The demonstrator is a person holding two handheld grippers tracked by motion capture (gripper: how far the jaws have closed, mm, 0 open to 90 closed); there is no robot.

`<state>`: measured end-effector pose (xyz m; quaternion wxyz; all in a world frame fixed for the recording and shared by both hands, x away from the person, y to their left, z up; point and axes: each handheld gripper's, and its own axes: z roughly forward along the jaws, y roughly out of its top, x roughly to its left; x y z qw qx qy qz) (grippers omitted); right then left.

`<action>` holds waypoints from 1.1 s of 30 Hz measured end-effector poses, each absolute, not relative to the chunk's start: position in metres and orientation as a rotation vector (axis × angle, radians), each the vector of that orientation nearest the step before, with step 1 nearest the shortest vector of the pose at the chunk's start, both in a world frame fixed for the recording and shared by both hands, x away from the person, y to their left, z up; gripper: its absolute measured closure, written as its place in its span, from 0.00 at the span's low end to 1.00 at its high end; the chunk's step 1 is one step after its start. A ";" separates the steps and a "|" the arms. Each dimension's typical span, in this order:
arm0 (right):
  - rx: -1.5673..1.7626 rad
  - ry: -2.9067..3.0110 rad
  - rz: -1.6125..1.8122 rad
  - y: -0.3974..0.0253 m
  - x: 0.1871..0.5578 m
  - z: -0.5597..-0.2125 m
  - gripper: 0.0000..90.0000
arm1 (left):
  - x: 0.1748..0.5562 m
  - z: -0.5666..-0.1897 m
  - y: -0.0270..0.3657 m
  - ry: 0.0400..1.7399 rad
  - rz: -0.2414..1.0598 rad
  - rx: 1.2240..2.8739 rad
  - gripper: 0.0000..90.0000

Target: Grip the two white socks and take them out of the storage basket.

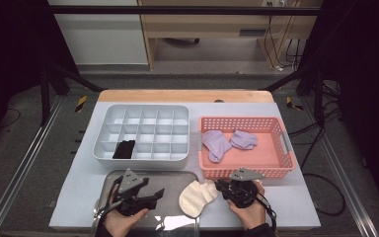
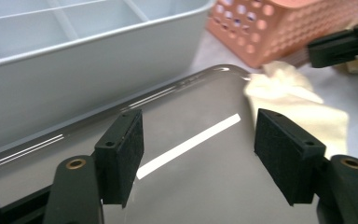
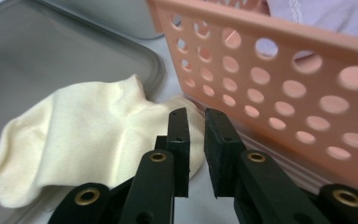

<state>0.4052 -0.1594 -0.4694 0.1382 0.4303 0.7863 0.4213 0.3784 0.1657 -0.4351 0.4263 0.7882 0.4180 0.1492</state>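
A cream sock [image 1: 195,197] [image 2: 298,107] [image 3: 88,135] lies flat across the right edge of the metal tray [image 1: 148,175] [image 2: 191,186] [image 3: 51,51]. My right gripper [image 1: 219,186] [image 3: 196,114] [image 2: 317,49] hovers at the sock's right end, beside the pink basket [image 1: 246,170] [image 3: 284,79]. Its jaws are almost together with a thin gap, and I see no fabric pinched in it. My left gripper [image 1: 158,193] [image 2: 198,135] stands wide open over the bare tray, left of the sock and holding nothing.
Two lilac socks [image 1: 217,143] [image 1: 244,139] lie in the pink basket. The grey compartment box [image 1: 143,156] [image 2: 74,79] sits behind the tray, with a black sock [image 1: 124,149] in a front cell. The table's front edge is just behind both hands.
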 end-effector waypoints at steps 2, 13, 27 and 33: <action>1.254 2.274 1.206 -0.158 0.407 -0.473 0.90 | 0.377 -0.439 0.153 1.032 0.365 1.991 0.39; 1.248 2.284 1.153 -0.151 0.415 -0.485 0.92 | 0.376 -0.464 0.117 1.010 0.282 2.085 0.56; 1.239 2.312 1.126 -0.145 0.408 -0.484 1.00 | 0.376 -0.476 0.109 0.955 0.222 2.123 0.94; 1.241 2.321 1.167 -0.154 0.396 -0.475 1.00 | 0.376 -0.471 0.118 0.943 0.227 2.127 0.97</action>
